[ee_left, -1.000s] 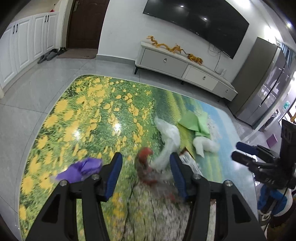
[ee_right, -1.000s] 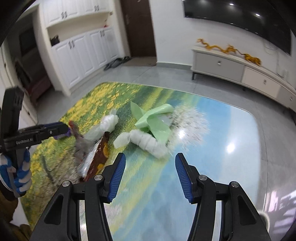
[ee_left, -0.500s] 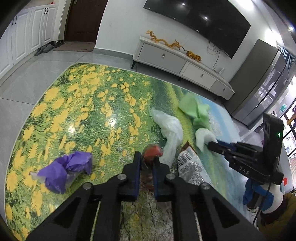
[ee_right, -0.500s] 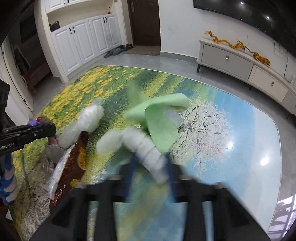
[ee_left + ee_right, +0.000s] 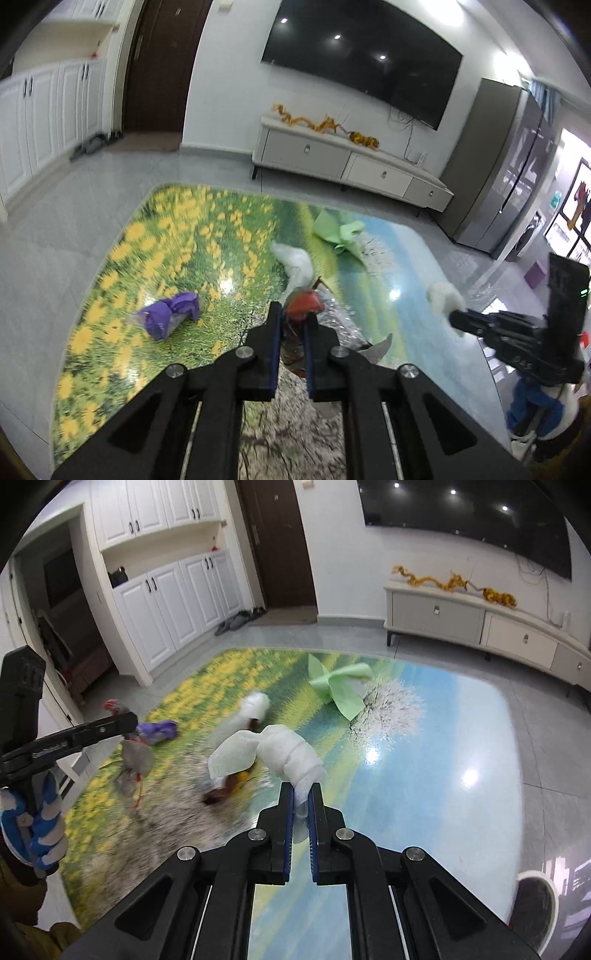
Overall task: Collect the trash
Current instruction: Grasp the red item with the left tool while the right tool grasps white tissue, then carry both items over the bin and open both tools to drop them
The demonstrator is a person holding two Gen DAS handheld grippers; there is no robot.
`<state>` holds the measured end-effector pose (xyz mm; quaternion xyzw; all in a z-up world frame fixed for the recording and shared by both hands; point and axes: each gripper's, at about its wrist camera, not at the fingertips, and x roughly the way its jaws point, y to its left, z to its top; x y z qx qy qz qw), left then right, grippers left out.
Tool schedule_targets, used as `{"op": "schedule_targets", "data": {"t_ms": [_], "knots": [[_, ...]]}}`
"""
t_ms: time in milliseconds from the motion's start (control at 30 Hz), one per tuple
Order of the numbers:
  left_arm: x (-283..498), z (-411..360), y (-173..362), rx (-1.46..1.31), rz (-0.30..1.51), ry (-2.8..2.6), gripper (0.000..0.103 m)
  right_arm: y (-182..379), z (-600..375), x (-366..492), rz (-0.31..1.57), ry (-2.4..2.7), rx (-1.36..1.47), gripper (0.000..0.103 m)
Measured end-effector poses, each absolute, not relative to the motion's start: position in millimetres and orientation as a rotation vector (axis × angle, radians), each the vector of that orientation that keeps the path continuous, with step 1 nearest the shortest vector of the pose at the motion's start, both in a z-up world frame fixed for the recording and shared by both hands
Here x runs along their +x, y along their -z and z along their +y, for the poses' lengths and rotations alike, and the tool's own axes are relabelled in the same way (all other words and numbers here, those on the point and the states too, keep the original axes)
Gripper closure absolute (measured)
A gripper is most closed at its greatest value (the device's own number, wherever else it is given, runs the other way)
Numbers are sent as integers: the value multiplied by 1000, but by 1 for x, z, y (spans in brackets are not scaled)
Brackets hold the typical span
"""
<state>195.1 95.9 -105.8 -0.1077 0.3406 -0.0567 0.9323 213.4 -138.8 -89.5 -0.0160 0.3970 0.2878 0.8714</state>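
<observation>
Bright ceiling spots mirrored as glare on glossy table [image 5: 424, 794]; motion blur seen; edges bent, corners darkened.

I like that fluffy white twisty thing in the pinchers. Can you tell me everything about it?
The white wad looks like soft tissue or thin foam sheet, twisted into a lumpy roll with a flatter flap spreading to its left. One end is pinched between the blue pads of the right hand-held gripper, which is shut on it. It is lifted above the glossy landscape-print table, tilting up and away from the pads. Only the gripper appears to touch it.
</observation>
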Motion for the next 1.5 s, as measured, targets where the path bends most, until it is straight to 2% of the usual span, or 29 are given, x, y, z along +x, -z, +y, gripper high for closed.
{"op": "schedule_targets", "data": {"t_ms": [333, 800, 1167, 1500], "knots": [[123, 39, 59, -31, 553, 132, 93, 28, -173, 132, 700, -554, -29, 96], [54, -17, 19, 112, 403, 167, 93, -8, -220, 57, 590, -476, 30, 96], [48, -73, 7, 206, 371, 215, 93, -16, -273, 36, 528, -416, 100, 96], [77, -143, 21, 309, 430, 296, 93, 9, -343, 45, 540, -286, 186, 96]]}}
